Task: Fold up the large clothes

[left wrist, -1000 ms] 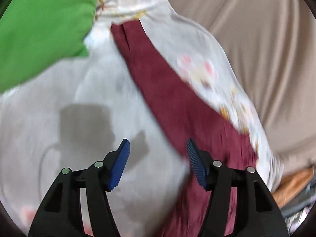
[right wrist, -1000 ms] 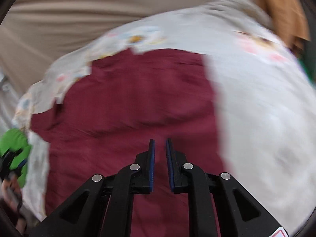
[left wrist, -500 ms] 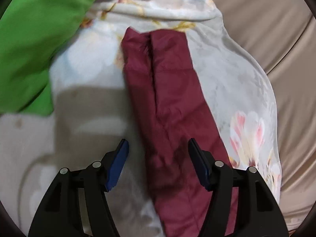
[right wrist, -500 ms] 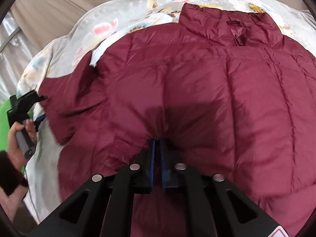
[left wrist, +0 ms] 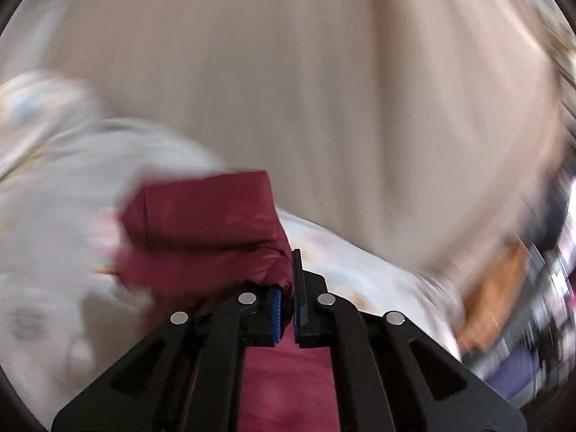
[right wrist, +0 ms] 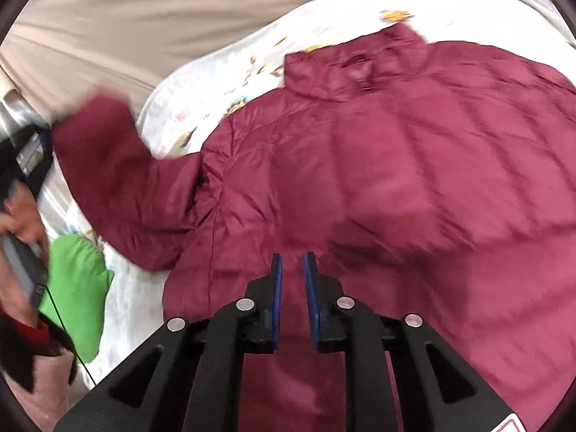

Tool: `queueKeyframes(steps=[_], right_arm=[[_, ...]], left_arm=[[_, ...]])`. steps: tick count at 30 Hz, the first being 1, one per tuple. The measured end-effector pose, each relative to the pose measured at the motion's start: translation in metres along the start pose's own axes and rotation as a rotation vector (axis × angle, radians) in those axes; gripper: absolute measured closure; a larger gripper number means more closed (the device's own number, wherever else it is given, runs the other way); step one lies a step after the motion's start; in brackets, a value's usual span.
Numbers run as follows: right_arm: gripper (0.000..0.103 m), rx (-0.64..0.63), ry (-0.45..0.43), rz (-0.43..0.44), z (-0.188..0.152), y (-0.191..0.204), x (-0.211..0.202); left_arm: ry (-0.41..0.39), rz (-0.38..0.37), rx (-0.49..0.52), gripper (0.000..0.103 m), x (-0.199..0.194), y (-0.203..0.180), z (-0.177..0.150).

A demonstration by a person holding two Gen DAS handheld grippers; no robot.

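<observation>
A maroon puffer jacket [right wrist: 396, 180] lies spread on a floral sheet [right wrist: 324, 25], collar at the far side. My left gripper [left wrist: 286, 280] is shut on the end of the jacket's sleeve [left wrist: 201, 230] and holds it lifted off the sheet; the lifted sleeve [right wrist: 118, 180] and that gripper [right wrist: 32, 151] show at the left of the right wrist view. My right gripper [right wrist: 291, 270] hovers over the jacket's body, jaws slightly apart and holding nothing.
A green cushion [right wrist: 79, 280] lies at the left on the sheet. A beige curtain [left wrist: 306, 90] hangs behind the bed. Orange and dark clutter [left wrist: 504, 288] sits at the right, blurred.
My left gripper went from open above the sleeve to shut on it and lifted it. My right gripper opened a little and let go of the jacket fabric.
</observation>
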State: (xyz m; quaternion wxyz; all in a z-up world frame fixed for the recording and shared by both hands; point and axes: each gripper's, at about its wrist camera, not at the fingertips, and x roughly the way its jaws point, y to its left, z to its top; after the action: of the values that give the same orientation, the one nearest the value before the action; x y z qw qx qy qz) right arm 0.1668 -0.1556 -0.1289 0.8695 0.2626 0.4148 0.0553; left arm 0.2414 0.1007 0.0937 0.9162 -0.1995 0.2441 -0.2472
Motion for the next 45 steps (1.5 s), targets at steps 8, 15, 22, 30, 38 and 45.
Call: queueKeyframes(steps=[8, 15, 22, 30, 38, 45], right_arm=[[0.078, -0.016, -0.032, -0.223, -0.042, -0.082, -0.09], [0.071, 0.058, -0.094, -0.273, -0.038, -0.145, -0.147], [0.051, 0.113, -0.186, -0.179, 0.046, -0.161, -0.128], [0.054, 0.218, -0.064, -0.197, 0.096, -0.177, -0.043], [0.099, 0.11, -0.342, 0.001, 0.092, -0.128, -0.114], [0.099, 0.158, -0.088, -0.209, 0.061, -0.177, -0.037]], left_arm=[[0.418, -0.072, 0.099, 0.051, 0.098, -0.154, -0.195], [0.464, 0.028, -0.056, 0.034, 0.066, -0.112, -0.226], [0.316, 0.275, -0.384, 0.024, 0.03, 0.019, -0.174], [0.25, 0.398, -0.594, 0.047, 0.023, 0.104, -0.174], [0.182, 0.401, -0.417, 0.101, 0.012, 0.098, -0.158], [0.285, 0.486, -0.377, 0.101, 0.031, 0.114, -0.191]])
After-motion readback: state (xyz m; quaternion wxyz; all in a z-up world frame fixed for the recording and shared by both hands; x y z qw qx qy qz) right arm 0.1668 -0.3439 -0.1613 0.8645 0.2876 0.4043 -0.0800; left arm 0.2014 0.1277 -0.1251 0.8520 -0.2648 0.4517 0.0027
